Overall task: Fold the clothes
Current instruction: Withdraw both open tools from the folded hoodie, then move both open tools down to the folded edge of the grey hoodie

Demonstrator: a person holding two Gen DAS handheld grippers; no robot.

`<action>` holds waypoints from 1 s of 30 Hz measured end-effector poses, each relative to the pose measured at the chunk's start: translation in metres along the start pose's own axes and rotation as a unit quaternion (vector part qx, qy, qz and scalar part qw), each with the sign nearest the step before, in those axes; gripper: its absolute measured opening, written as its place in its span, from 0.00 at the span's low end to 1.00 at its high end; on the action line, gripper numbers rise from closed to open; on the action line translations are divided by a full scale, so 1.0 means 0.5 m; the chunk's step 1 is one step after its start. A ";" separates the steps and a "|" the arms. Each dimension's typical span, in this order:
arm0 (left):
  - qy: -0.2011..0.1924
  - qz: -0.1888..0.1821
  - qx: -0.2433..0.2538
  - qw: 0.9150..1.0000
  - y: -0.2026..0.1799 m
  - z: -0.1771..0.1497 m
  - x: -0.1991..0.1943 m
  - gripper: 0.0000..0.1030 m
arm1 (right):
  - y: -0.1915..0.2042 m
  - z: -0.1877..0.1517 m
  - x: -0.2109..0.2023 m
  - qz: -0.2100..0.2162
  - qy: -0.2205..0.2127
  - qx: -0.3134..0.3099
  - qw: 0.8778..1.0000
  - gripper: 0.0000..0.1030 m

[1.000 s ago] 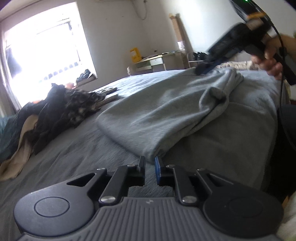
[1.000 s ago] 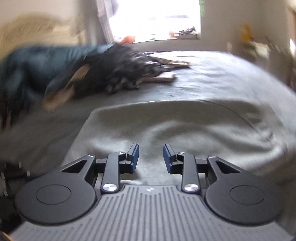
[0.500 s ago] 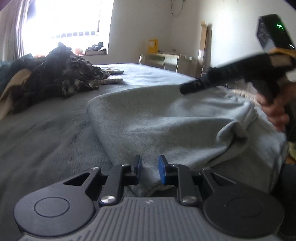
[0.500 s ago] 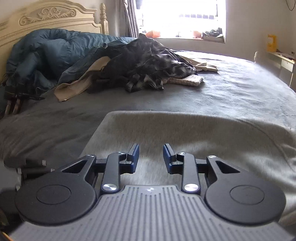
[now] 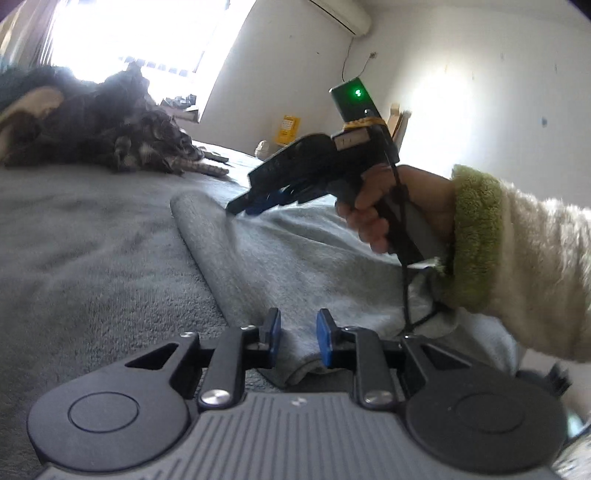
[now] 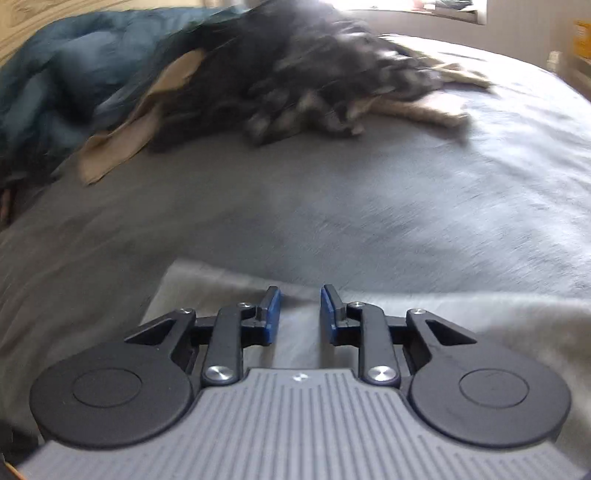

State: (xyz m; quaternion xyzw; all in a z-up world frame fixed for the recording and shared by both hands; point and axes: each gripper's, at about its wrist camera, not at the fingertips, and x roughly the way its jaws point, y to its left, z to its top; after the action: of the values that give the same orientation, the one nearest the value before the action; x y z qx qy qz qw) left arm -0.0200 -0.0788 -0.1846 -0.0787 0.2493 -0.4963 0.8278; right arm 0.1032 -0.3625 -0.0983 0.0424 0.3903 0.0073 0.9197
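Where the left wrist camera looks: across a grey bed cover (image 5: pixel 92 236) toward a bright window (image 5: pixel 147 33), the picture tilted.
Left gripper (image 5: pixel 297 338): jaws a narrow gap apart, blue pads clear of the cloth; the near corner of the garment lies under and between them, not pinched.
Grey garment (image 5: pixel 295 258): folded, flat on the bed cover, its folded edge running from the left gripper away toward the far side.
Right gripper (image 5: pixel 255 206): held above the garment's far part, pointing left and slightly down; its opening is hard to read from this side.
Right hand (image 5: pixel 388 206): wrapped round the handle, in a fluffy cream sleeve (image 5: pixel 524 273) with a green cuff.
Clothes pile (image 5: pixel 103 136): dark, heaped at the far left of the bed, well apart from the garment.

Where the right wrist camera looks: blurred, down onto the bed.
Right gripper (image 6: pixel 298 314): jaws narrow and closing, nothing between the pads.
Grey garment (image 6: pixel 221 288): its far edge lies just beyond the fingertips.
Clothes pile (image 6: pixel 314 74): dark cloth with tan pieces, beside a blue quilt (image 6: pixel 74 74), far across the bed cover (image 6: pixel 332 206).
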 end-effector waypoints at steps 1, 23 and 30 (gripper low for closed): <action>-0.002 -0.010 -0.012 1.000 0.009 0.000 0.000 0.22 | 0.003 0.008 -0.010 -0.008 -0.004 0.003 1.000 0.24; 0.004 0.018 0.032 0.999 -0.009 -0.001 -0.002 0.24 | -0.057 -0.150 -0.322 -0.002 -0.032 0.116 0.993 0.26; 0.027 0.118 0.115 0.986 -0.063 0.040 -0.019 0.37 | -0.140 -0.356 -0.421 -0.056 -0.074 0.244 0.965 0.27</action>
State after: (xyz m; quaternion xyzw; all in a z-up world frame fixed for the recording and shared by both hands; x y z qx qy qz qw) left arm -0.0382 -0.0886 -0.1523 0.0609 0.2205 -0.4228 0.8769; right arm -0.1724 -0.4290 -0.0767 0.2440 0.3133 -0.1429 0.9066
